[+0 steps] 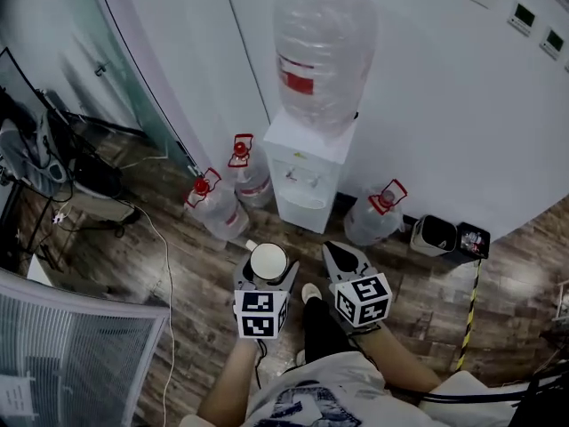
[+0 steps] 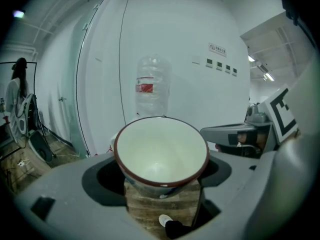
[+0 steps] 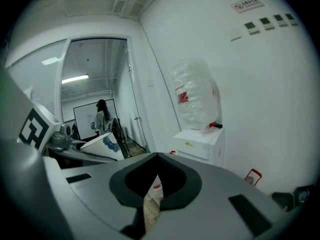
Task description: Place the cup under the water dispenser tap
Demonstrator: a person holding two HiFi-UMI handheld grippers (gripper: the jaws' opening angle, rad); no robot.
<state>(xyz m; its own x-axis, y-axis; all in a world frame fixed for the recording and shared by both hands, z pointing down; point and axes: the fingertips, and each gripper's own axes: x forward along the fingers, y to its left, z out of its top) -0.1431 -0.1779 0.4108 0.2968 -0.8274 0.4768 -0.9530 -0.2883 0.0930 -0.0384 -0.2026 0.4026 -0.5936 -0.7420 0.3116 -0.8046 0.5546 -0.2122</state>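
A white cup with a dark red rim (image 1: 268, 261) is held upright in my left gripper (image 1: 267, 272), whose jaws are shut on its sides. In the left gripper view the cup (image 2: 161, 154) fills the middle and is empty inside. The white water dispenser (image 1: 307, 174) stands against the wall just ahead, with a big clear bottle (image 1: 324, 52) on top and its taps (image 1: 300, 178) facing me. My right gripper (image 1: 345, 261) hovers beside the cup, shut and holding nothing. The right gripper view shows the dispenser (image 3: 200, 143) ahead and the cup (image 3: 102, 145) to the left.
Three water jugs with red caps (image 1: 218, 207) (image 1: 250, 178) (image 1: 373, 213) stand on the wood floor either side of the dispenser. A black bin (image 1: 436, 234) sits to the right. A glass partition and cables (image 1: 133, 212) lie at the left. A person (image 3: 102, 116) stands far off.
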